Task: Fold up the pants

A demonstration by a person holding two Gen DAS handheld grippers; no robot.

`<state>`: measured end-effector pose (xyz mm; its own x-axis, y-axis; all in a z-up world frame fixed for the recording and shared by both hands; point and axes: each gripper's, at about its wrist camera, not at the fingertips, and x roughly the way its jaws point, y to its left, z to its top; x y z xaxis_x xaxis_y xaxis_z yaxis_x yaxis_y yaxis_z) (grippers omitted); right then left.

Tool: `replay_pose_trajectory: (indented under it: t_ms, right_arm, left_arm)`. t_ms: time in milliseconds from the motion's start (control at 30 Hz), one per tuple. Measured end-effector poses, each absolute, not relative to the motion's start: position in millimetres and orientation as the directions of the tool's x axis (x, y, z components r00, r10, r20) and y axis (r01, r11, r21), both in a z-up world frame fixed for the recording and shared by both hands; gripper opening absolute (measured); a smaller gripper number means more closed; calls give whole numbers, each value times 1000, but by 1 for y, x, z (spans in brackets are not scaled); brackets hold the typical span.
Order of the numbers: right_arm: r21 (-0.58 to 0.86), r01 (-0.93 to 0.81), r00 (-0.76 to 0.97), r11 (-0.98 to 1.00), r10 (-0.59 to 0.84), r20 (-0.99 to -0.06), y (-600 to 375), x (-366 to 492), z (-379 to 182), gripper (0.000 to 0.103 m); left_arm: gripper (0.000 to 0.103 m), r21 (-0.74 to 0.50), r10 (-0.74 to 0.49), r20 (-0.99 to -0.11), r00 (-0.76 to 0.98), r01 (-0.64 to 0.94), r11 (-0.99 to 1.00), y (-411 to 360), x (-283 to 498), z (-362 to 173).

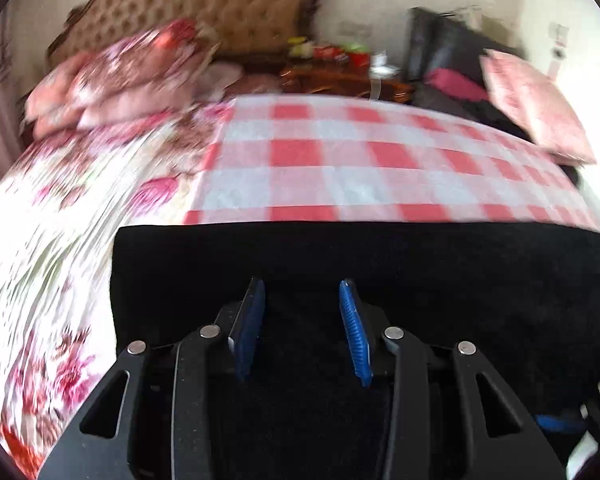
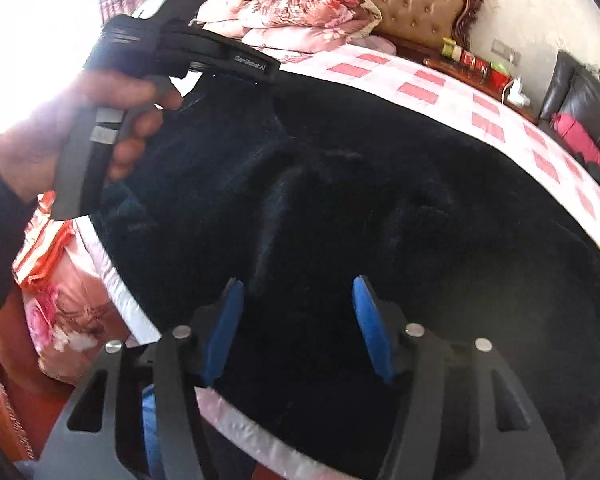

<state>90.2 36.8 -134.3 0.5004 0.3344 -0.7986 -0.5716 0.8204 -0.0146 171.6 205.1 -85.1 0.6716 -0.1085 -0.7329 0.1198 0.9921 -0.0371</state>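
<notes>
Two grippers over black pants (image 2: 380, 184) spread on checked cloth (image 1: 340, 168) on bed (image 1: 60, 240). Left of pants: floral bedspread, open; far side: bare checked strip up to headboard (image 1: 204, 4). Left gripper (image 1: 302, 292): fingers (image 1: 252, 320) apart, pants under gap, no pinch visible. Right gripper (image 2: 298, 292): fingers (image 2: 370, 320) apart above pants near bed's near edge. Left hand (image 2: 80, 132) holds grip.
</notes>
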Motion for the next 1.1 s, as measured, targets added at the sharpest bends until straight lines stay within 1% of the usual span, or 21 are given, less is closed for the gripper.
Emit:
replay_pose_trajectory:
  t_ms: [33, 100, 167, 233, 267, 333, 367, 433, 467, 533, 567, 600, 667, 700, 733, 767, 833, 867, 967, 1000, 1100]
  right_arm:
    - [-21, -575, 508, 818, 336, -793, 37, 87, -135, 53]
    - [-14, -578, 509, 816, 347, -788, 36, 84, -135, 51]
    - [-7, -586, 501, 810, 356, -789, 35, 82, -135, 49]
    - [9, -590, 490, 807, 366, -791, 33, 79, -134, 49]
    - [23, -599, 480, 801, 381, -790, 31, 76, -133, 50]
    - [55, -609, 481, 791, 423, -768, 23, 72, -126, 51]
    - [80, -590, 506, 804, 445, -739, 11, 68, -119, 59]
    - [125, -529, 553, 840, 453, -699, -18, 62, -105, 70]
    - [158, -488, 576, 858, 453, -681, -39, 59, -97, 70]
    - [204, -409, 623, 889, 436, -649, -79, 51, -86, 70]
    - [231, -333, 668, 914, 401, -627, -112, 44, -79, 70]
    - [250, -285, 691, 926, 379, -615, -132, 40, -76, 70]
    - [331, -101, 748, 938, 291, -596, -195, 31, -70, 69]
    - [355, -14, 768, 935, 237, -595, -221, 27, -70, 65]
    - [361, 64, 786, 930, 176, -593, -242, 23, -70, 62]
    - [347, 183, 796, 920, 68, -601, -273, 17, -71, 59]
    - [328, 325, 772, 887, -48, -634, -311, 12, -77, 59]
    - [348, 382, 746, 856, -63, -663, -332, 9, -85, 60]
    - [463, 411, 713, 786, 39, -700, -366, 14, -108, 61]
    - [491, 409, 703, 769, 78, -707, -373, 17, -115, 66]
    - [584, 381, 704, 717, 184, -686, -388, 19, -131, 68]
  left_arm:
    - [40, -32, -131, -735, 665, 160, 987, 198, 162, -85]
    - [47, 1, -140, -755, 640, 215, 977, 185, 145, -93]
    - [48, 18, -100, -790, 604, 185, 983, 182, 136, -104]
    - [55, 32, -65, -789, 611, 147, 989, 187, 123, -107]
    - [55, 46, -38, -786, 617, 120, 992, 191, 114, -105]
    - [55, 21, -34, -734, 679, 73, 997, 202, 91, -95]
    - [56, 8, -31, -702, 711, 51, 999, 208, 77, -89]
    - [56, -26, -26, -651, 759, 12, 1000, 220, 48, -81]
    - [56, -50, -36, -635, 771, 6, 999, 223, 38, -79]
    - [56, -166, -123, -587, 800, 30, 986, 232, 9, -73]
    - [56, -209, -178, -569, 803, 68, 976, 231, -1, -71]
    - [56, -217, -207, -559, 803, 100, 971, 226, -9, -70]
    - [56, -197, -278, -541, 794, 202, 960, 203, -25, -68]
    - [56, -195, -311, -535, 785, 244, 950, 193, -30, -69]
    - [56, -197, -355, -528, 771, 295, 935, 179, -35, -69]
    - [56, -195, -381, -528, 759, 328, 924, 168, -37, -70]
    - [56, -136, -432, -536, 725, 431, 892, 126, -43, -72]
    - [56, -101, -457, -544, 704, 486, 868, 104, -46, -75]
    - [56, 8, -511, -564, 649, 623, 782, 34, -49, -82]
    - [56, 37, -536, -564, 628, 668, 743, 9, -51, -83]
    - [54, 128, -570, -567, 595, 747, 652, -46, -52, -89]
